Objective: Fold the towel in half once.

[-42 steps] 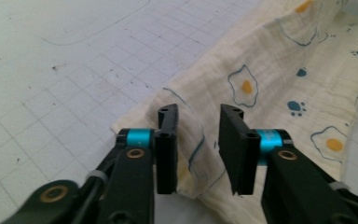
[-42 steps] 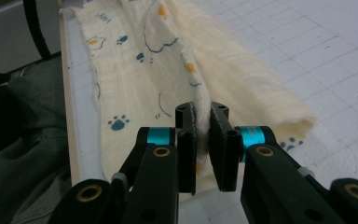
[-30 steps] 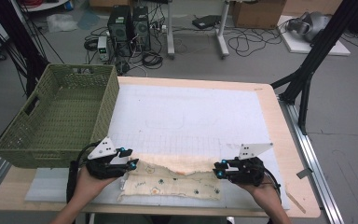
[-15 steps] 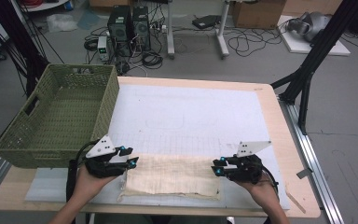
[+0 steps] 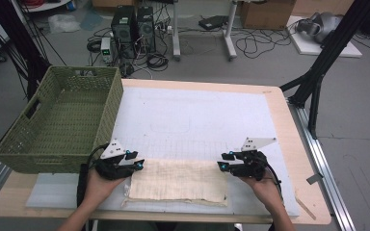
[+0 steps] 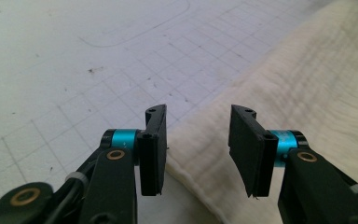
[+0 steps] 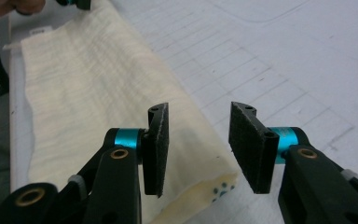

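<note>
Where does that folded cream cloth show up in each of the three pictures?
High view: the cream cloth lies flat near the table's front edge, between the left gripper and the right gripper.
Left gripper view: it fills the right side, its folded edge running between the open jaws.
Right gripper view: it stretches from upper left down to the left jaw, its corner below the jaws.
Shared landmark: the white gridded mat under the cloth.

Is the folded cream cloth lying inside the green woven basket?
No, the folded cream cloth lies flat on the white mat, beside the green woven basket.
</note>
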Demonstrator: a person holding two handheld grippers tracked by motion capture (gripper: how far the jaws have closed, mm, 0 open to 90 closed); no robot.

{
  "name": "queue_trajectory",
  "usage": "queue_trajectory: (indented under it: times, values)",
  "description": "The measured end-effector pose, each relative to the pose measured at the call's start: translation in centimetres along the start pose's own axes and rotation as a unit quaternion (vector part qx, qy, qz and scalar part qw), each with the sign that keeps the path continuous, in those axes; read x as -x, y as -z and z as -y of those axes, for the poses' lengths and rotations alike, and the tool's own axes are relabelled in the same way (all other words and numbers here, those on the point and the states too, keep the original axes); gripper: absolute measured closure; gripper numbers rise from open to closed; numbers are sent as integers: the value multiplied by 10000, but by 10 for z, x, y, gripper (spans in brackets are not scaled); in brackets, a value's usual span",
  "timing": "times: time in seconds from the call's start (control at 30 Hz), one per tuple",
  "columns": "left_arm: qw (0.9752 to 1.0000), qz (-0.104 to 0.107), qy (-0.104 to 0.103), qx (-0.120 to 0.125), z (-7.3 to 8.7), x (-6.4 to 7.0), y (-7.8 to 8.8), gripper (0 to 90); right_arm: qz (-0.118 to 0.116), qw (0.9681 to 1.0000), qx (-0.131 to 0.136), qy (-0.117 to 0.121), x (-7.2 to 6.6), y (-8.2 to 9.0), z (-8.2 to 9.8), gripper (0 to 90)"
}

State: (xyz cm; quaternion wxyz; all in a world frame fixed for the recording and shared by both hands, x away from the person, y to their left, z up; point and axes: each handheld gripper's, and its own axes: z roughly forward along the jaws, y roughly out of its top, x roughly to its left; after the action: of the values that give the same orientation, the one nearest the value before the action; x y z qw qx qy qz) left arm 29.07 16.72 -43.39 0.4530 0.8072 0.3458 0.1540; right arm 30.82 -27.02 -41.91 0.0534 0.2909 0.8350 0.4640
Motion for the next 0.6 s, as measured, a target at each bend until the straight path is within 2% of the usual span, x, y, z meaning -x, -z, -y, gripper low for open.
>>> queue_trajectory:
  times: [0.07, 0.17, 0.27, 0.47, 0.6]
  values:
    - [9998, -123, -66, -139, 0, 0, -4, 576, 30, 10000, -43, -45, 3, -4, 0, 593]
    - [9991, -206, -57, -356, 2, -1, -9, 580, 9, 9996, -260, -88, 5, -11, 1, 597]
    - [9983, -243, -34, -527, 6, -2, -12, 585, 36, 9989, -465, -25, 4, -16, 3, 597]
    - [9983, -223, 18, -545, 8, -4, -12, 587, 10, 9978, -660, -76, 6, -22, 9, 606]
    - [9985, -137, 12, -525, 8, -4, -11, 677, 29, 9974, -720, 23, 3, -25, 12, 692]
